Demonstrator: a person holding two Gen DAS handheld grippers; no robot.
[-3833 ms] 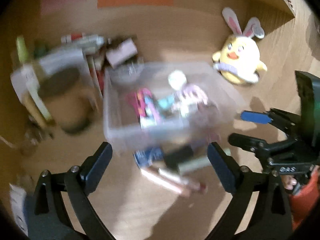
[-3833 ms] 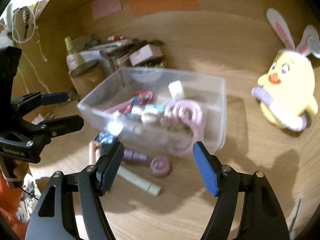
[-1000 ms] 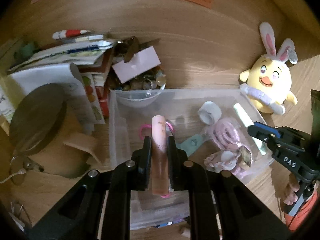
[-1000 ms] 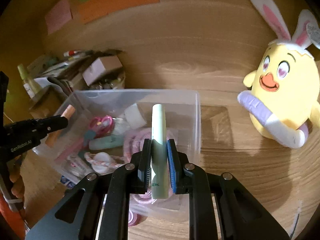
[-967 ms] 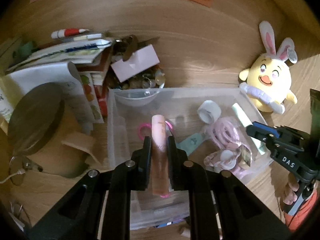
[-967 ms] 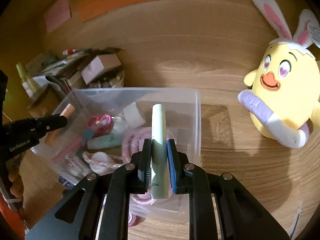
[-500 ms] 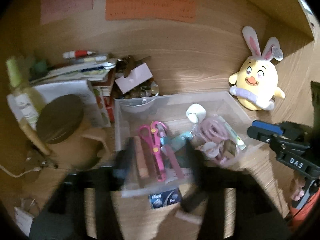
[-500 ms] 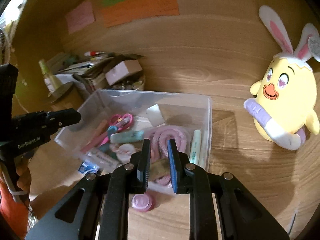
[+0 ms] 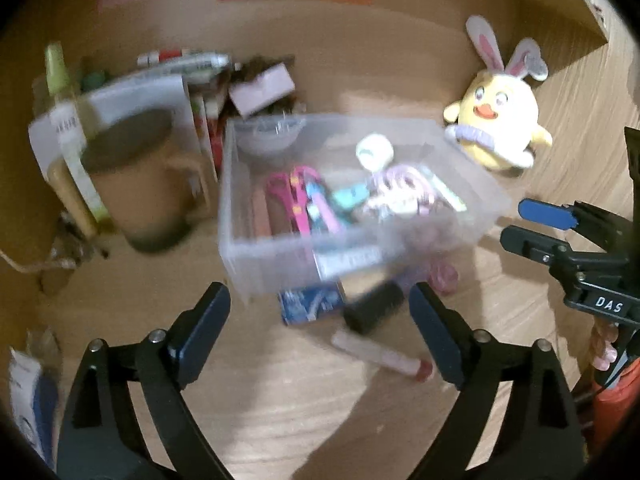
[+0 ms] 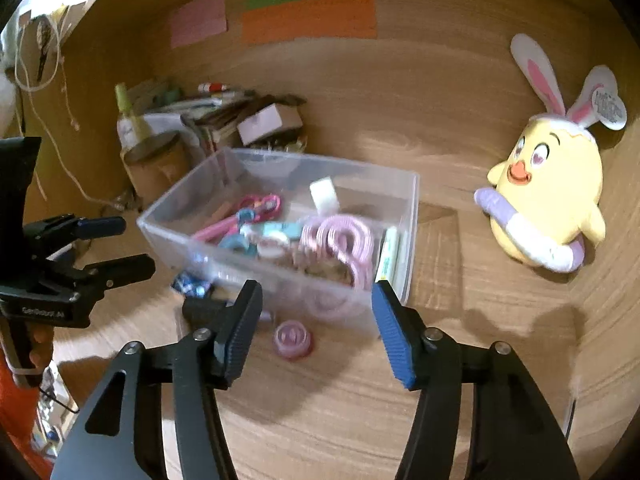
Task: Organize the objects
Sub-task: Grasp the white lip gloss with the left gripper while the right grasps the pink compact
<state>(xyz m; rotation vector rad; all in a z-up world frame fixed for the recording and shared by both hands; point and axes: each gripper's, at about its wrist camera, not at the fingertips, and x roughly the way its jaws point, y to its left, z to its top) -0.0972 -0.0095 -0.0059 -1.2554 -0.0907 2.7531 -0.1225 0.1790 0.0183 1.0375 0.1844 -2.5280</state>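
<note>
Both my left tongs point(image 9: 318, 314) and right tongs point(image 10: 316, 320) are spreading, empty, above the loose tubes point(image 9: 382, 356) at lower centre; the clear bin point(image 10: 400, 280), mid-frame on the counter point(image 10: 460, 340), collects sorted items.

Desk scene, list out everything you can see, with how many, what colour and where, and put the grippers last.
Storage bin: one, clear plastic, mid-desk.
Scissors: one, pink handles, in the bin's left half.
Coiled cord: one, pink, in the bin's right half.
Pale green tube: one, along the bin's right wall.
Plush chick: one, yellow with bunny ears, right of the bin.
Round pot: one, pink, on the desk before the bin.
Pink tube: one, lying before the bin.
Blue packet: one, at the bin's front edge.
Paper strips: three, pink, green, orange, on the back wall.
Left gripper: black, empty, jaws opening.
Right gripper: black, blue pad, empty, jaws opening.
</note>
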